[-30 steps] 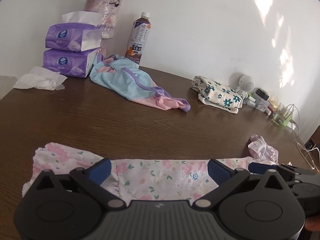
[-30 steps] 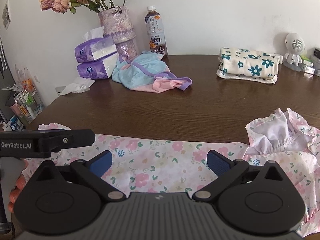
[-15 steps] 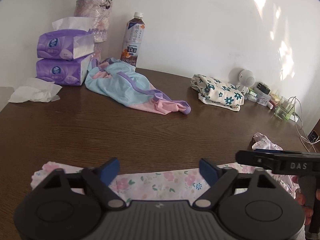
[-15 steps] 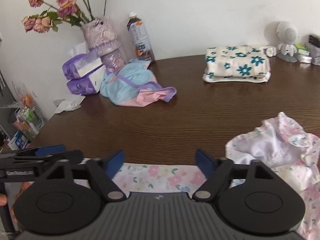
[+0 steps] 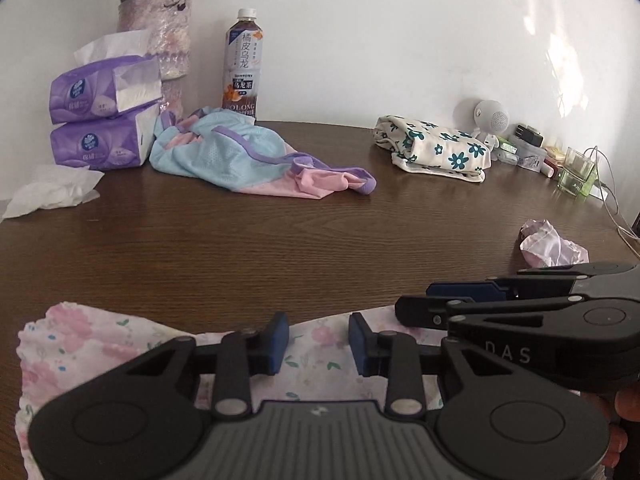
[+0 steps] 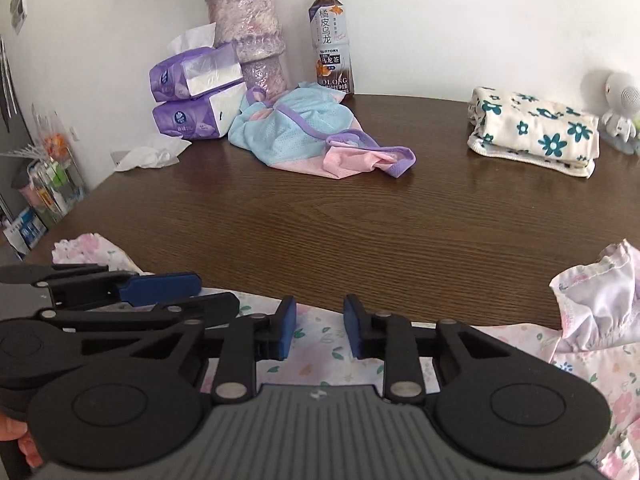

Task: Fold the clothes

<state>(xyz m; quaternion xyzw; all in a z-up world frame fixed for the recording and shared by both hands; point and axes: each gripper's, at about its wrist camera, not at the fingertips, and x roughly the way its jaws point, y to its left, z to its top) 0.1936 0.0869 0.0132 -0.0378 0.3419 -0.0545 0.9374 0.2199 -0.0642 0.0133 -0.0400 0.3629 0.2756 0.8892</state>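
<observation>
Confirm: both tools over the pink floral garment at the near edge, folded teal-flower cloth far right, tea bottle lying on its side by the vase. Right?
One error: the tea bottle stands upright beside the vase, as the right wrist view shows. The rest holds: left tool and right tool are over the pink floral garment, and the folded teal-flower cloth sits far right.
</observation>
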